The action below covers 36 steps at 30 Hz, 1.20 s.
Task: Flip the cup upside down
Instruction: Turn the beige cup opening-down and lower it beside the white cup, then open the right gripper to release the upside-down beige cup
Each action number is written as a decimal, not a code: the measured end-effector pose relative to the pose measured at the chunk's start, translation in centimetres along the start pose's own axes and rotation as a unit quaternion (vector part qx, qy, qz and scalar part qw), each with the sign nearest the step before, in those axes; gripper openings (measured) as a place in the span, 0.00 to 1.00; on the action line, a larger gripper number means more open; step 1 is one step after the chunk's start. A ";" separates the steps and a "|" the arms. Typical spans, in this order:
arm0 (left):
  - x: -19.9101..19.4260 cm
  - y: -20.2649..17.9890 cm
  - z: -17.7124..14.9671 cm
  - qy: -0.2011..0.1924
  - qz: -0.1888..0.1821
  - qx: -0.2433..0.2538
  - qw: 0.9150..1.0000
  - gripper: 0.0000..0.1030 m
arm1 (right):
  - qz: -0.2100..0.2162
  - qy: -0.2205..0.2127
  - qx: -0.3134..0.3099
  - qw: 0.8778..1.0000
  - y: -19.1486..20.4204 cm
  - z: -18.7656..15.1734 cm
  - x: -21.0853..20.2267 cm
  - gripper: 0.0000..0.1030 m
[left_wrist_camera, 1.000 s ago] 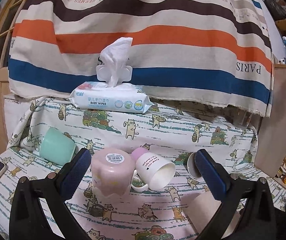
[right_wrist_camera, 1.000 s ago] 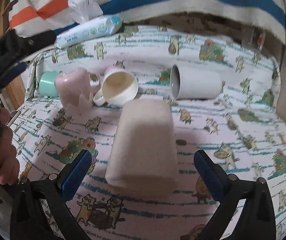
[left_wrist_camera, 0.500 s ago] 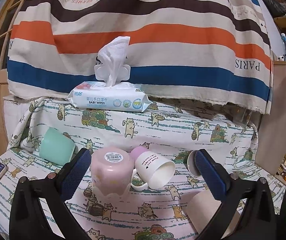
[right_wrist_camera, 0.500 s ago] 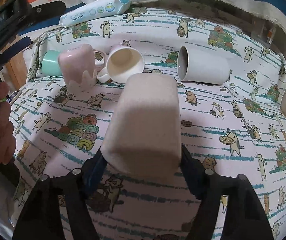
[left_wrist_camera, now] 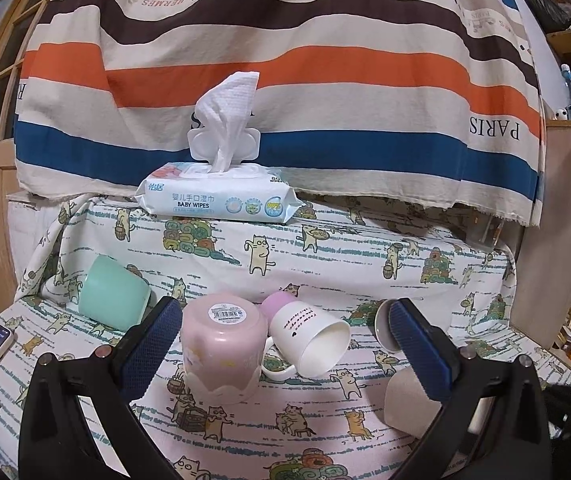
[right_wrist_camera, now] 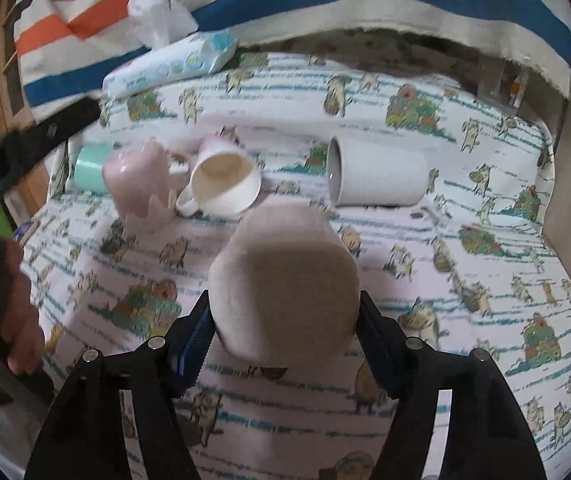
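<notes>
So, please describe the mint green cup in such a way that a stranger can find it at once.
Find the baby wipes pack at the back of the cat-print cloth, then look down and to its left. The mint green cup lies there on its side, left of the pink cup. It is the only green one.

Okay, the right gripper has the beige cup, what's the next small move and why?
Probably keep lifting a little, then start rolling the wrist. The right gripper is shut on the beige cup, whose closed base faces the camera, so it does not look turned over yet. The white mug and grey cup lie close behind, so height first should avoid a bump. The left gripper is open.
</notes>
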<state>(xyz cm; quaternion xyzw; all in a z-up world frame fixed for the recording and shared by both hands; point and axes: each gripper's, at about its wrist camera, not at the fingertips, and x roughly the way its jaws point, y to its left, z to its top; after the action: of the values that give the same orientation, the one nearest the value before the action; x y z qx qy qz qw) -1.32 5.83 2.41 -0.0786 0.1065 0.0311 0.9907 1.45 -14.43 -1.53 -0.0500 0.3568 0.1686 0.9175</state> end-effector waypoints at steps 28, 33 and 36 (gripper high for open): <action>2.1 -0.3 -1.2 0.039 0.039 0.025 0.998 1.00 | 0.001 -0.050 0.008 0.999 -0.3 4.9 4.9 0.67; 2.3 -0.9 -1.5 0.042 0.045 0.043 0.997 1.00 | 0.008 -0.052 0.008 0.999 -0.3 5.3 5.6 0.67; 2.4 -1.1 -1.5 0.044 0.045 0.047 0.997 1.00 | 0.018 -0.051 0.015 0.998 -0.8 5.5 5.6 0.67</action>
<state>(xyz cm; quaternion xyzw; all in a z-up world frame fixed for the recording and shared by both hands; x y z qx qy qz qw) 0.85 4.65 0.59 -0.0280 0.1545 0.0670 0.9853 9.05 -12.45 -1.25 -0.0210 0.3128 0.1815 0.9321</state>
